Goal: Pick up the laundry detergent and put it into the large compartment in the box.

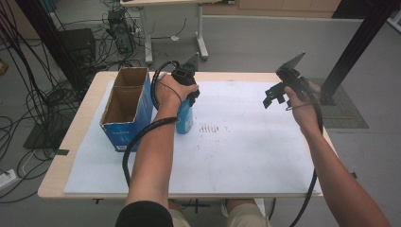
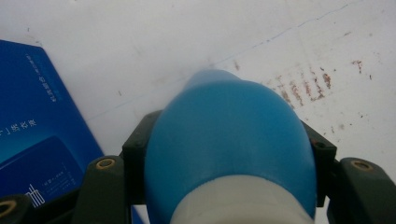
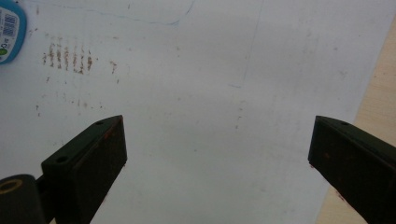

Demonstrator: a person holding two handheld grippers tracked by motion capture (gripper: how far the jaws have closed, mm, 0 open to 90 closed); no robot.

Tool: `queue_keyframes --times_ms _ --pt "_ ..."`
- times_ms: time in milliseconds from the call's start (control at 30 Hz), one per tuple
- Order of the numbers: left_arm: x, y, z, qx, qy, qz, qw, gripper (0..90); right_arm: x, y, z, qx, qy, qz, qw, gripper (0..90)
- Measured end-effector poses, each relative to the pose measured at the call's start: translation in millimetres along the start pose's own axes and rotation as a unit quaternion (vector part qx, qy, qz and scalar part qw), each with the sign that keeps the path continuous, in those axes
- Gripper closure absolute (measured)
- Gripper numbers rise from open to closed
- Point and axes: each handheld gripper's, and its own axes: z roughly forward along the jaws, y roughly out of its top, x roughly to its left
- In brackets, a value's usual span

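Note:
A blue bottle with a pale neck stands upright on the white mat, just right of an open blue cardboard box. My left gripper comes down on it from above and is shut on the bottle's upper part. In the left gripper view the bottle's blue shoulder sits between the two black jaws, with the box's printed side at the left. My right gripper hangs over the right half of the mat, open and with nothing in it.
Rust-coloured smears mark the mat beside the bottle. The wooden table edge frames the mat. Cables, a computer case and a dark frame post stand on the floor beyond the table.

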Motion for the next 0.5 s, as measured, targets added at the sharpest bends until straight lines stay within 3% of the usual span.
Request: queue_keyframes --times_ms 500 --pt "0.6 0.2 0.0 0.0 -0.001 -0.002 1.0 39.0 0.3 0.2 0.6 0.001 -0.001 -0.001 1.0 4.4"
